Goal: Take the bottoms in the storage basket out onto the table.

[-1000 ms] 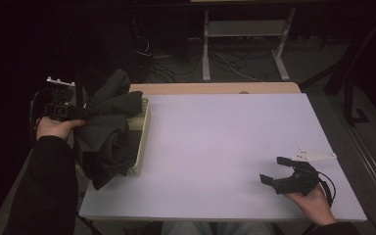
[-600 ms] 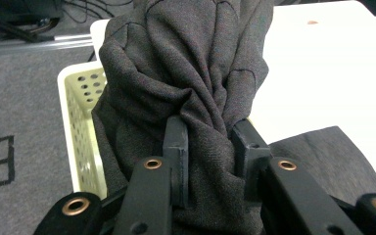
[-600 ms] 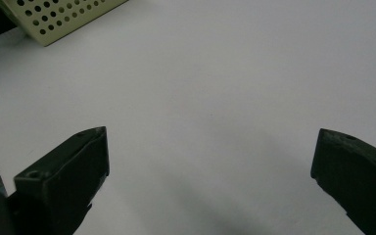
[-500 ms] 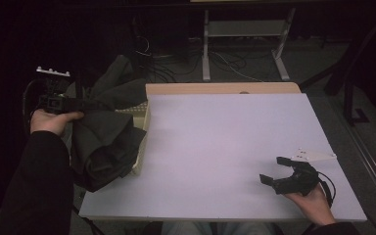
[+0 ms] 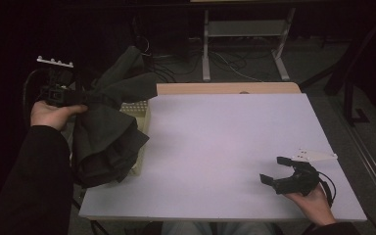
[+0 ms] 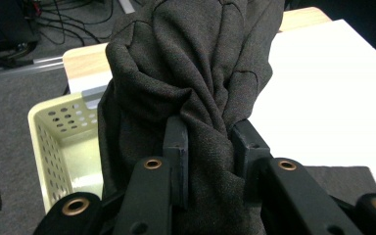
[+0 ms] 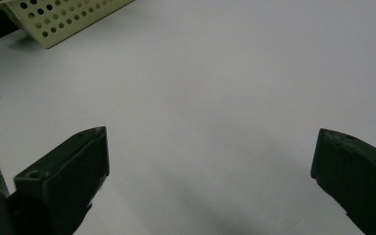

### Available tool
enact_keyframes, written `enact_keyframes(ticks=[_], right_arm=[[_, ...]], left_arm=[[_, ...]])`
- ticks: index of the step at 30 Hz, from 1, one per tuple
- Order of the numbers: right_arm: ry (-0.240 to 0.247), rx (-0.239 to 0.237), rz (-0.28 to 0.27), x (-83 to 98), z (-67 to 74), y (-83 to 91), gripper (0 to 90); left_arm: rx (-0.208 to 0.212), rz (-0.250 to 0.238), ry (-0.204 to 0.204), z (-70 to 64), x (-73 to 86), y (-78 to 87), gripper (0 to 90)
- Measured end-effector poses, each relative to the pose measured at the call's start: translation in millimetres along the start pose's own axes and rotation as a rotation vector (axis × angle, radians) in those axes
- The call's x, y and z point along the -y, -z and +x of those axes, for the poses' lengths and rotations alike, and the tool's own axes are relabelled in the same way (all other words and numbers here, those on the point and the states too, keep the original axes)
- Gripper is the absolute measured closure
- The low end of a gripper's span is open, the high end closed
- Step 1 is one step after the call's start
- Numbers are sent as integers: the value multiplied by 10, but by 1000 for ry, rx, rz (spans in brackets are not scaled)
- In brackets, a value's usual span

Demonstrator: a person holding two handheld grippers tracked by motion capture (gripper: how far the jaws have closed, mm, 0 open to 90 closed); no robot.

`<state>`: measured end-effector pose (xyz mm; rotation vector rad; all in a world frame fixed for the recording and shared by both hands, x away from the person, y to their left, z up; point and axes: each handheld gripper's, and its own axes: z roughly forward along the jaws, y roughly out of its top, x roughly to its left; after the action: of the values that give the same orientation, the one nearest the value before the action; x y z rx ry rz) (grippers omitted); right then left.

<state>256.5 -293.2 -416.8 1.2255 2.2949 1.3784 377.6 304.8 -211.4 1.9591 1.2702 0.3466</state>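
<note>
Work in hand: lifting a dark cloth [image 5: 108,129] out of a cream basket [image 5: 143,128] at the table's left edge.
Done so far: the cloth is gripped and its top is raised above the basket; judged about halfway through the lift.
Left to do: the lower folds hang over the basket's left side, so the cloth has yet to come clear and be brought over the table [image 5: 235,147].
Left gripper [image 6: 208,147]: jaws clamped on a bunched fold of the cloth, fabric squeezed between both pads; held up at the far left, beyond the basket.
Right gripper [image 5: 280,174]: jaws wide apart with nothing between them, resting low at the table's near right corner, well apart from the cloth.
Cloth: draped from the left gripper down across the basket, one end trailing up and to the far side, the bulk sagging near and left.
Basket: perforated walls, sits half on the table's left edge; its visible inside corner [image 6: 73,147] looks bare, the rest is hidden by cloth, so other contents cannot be told.
Table: white top, otherwise bare in front of the right gripper.
</note>
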Motion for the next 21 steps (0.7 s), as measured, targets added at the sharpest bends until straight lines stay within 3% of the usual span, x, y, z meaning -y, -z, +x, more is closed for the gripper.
enact_keyframes(ticks=[11, 21], right_arm=[[-3, 2, -7, -5, 9, 4, 3], [0, 1, -11, -5, 6, 8, 3]], left_arm=[[28, -15, -57, -181, -198, 190, 707], [58, -22, -108, -367, -370, 255, 707]])
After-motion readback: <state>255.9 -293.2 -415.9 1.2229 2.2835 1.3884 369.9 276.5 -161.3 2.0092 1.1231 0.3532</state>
